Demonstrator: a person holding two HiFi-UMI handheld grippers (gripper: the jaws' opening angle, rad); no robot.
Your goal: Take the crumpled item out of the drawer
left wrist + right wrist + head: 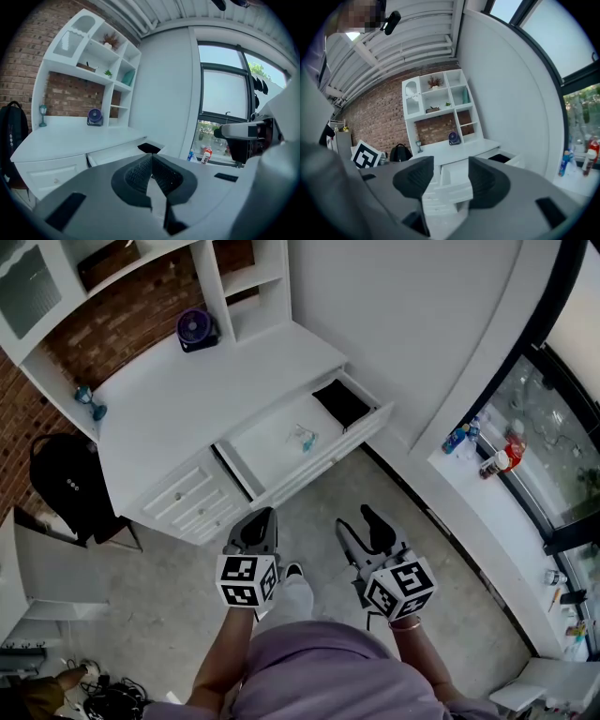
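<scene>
Right gripper (pixel 361 524) hangs low in front of the person, jaws spread wide with nothing between them, probably set for the pick. Left gripper (pixel 262 518) hangs beside it, jaws pressed together and empty. It looks idle, as the drawer (pixel 267 444) already stands pulled out of the desk (pixel 187 409). Both are well short of that drawer. On its bare floor, near the middle and toward the front edge, lies the crumpled item (pixel 305 439), pale and bluish and clear of the walls, so a reach from above seems open. Its material is too small to tell. At the drawer's right end sits a black patch (pixel 342 401) — object or dark compartment, I cannot say. A fan (pixel 197 329) stands at the desk's back edge.
</scene>
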